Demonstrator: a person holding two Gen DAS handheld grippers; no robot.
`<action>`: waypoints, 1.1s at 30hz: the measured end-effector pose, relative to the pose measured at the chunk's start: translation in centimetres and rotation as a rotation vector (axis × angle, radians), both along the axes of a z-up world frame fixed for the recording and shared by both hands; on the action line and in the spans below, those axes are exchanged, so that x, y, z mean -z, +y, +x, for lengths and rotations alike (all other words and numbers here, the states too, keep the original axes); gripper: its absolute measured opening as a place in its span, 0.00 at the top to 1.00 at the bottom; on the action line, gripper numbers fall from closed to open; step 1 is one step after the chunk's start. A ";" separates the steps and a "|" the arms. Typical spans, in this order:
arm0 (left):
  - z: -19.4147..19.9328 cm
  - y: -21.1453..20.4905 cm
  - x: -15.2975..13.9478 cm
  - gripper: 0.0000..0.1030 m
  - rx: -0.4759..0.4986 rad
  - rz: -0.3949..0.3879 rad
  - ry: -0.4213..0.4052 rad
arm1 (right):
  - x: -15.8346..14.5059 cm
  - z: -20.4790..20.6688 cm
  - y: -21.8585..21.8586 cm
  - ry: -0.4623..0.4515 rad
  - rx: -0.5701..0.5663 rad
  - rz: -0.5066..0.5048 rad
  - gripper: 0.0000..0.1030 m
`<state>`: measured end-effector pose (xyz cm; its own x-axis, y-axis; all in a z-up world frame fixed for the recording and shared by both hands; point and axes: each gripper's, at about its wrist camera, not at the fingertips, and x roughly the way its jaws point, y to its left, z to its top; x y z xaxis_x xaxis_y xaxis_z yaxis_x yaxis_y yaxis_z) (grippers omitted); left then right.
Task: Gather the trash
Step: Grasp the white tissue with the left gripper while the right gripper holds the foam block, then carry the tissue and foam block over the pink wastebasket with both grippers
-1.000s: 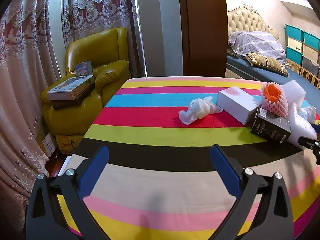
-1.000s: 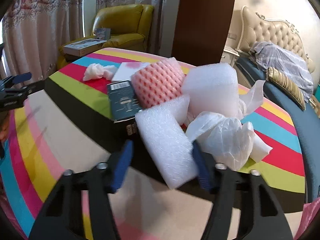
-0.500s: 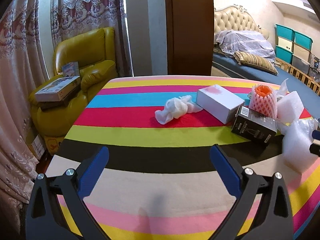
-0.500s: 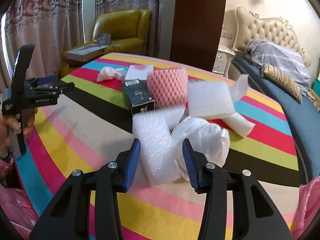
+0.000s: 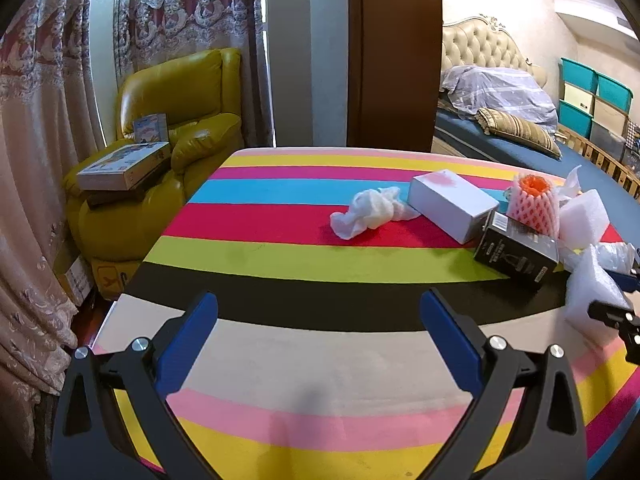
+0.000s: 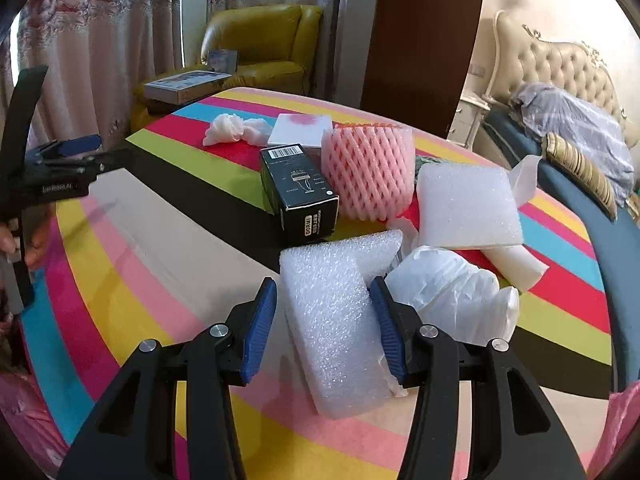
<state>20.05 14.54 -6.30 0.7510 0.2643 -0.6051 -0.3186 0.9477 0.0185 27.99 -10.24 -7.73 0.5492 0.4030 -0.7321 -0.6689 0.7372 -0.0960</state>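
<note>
A folded white foam sheet point(image 6: 332, 320) lies on the striped tablecloth point(image 5: 280, 256) between the jaws of my right gripper point(image 6: 323, 284). Those jaws are opening, and a thin gap shows beside the left pad. A crumpled white plastic bag point(image 6: 448, 292) rests just right of it. Behind are a black box point(image 6: 296, 184), a pink fruit net point(image 6: 368, 172), a white foam square point(image 6: 468, 204), a white box point(image 6: 300, 130) and a crumpled tissue point(image 6: 226, 130). My left gripper point(image 5: 319, 298) is open over the bare near stripes, holding nothing. From its view the foam sheet point(image 5: 592, 288) is at far right.
A yellow armchair point(image 5: 172, 128) with flat boxes on it stands beyond the table's far left corner, beside lace curtains. A bed point(image 5: 500, 92) with pillows is behind the table on the right. Pink plastic point(image 6: 624, 420) shows at the lower right edge.
My right gripper dragged the foam sheet out of the pile toward the near edge, squeezing it narrow; now the jaws have widened and the foam has sprung back. The left gripper stays open.
</note>
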 end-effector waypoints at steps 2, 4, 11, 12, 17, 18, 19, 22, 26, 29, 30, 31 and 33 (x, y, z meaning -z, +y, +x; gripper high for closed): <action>0.3 0.0 0.0 0.05 0.003 0.002 0.003 | -0.2 -0.5 -0.3 -0.008 -0.001 -0.017 0.53; 1.2 0.0 0.2 0.05 0.022 -0.004 0.014 | -0.3 -0.7 -0.8 -0.013 0.011 -0.036 0.53; 5.6 -0.6 -0.2 0.05 0.092 0.028 0.025 | 1.1 -0.7 -2.5 0.011 0.038 -0.047 0.65; 6.5 -0.5 -0.2 0.05 0.101 0.032 0.036 | 1.1 -0.9 -2.5 0.006 0.028 -0.036 0.65; 11.1 -0.3 0.5 0.07 0.141 0.044 0.078 | 1.0 -1.0 -2.1 0.009 -0.005 0.009 0.66; 12.0 -0.3 0.7 0.10 0.148 0.043 0.086 | 1.0 -1.1 -2.0 0.010 -0.005 0.017 0.66; 12.7 -0.2 0.9 0.12 0.151 0.043 0.094 | 0.9 -1.2 -2.1 0.014 -0.005 0.028 0.66; 15.4 0.1 1.9 0.19 0.170 0.033 0.145 | 0.7 -1.5 -2.1 0.019 -0.011 0.061 0.66; 17.1 0.2 2.5 0.60 0.188 -0.001 0.192 | 0.3 -2.3 -2.5 0.007 -0.008 0.078 0.66; 16.7 -0.3 2.3 0.72 0.181 0.027 0.173 | 0.0 -2.7 -2.9 0.006 0.003 0.094 0.66; 16.0 -0.6 1.9 0.73 0.182 0.027 0.147 | 0.0 -2.7 -2.9 0.007 0.003 0.098 0.66; 15.2 -0.9 1.7 0.73 0.183 0.029 0.129 | 0.0 -2.9 -3.0 0.006 0.005 0.098 0.66; 13.7 -1.5 1.4 0.73 0.176 0.049 0.110 | -0.1 -3.0 -3.0 0.003 0.003 0.100 0.66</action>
<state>33.72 13.07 -7.71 0.7182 0.1655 -0.6758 -0.1413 0.9858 0.0911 24.95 -13.24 -7.62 0.5484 0.4722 -0.6901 -0.6668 0.7450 -0.0202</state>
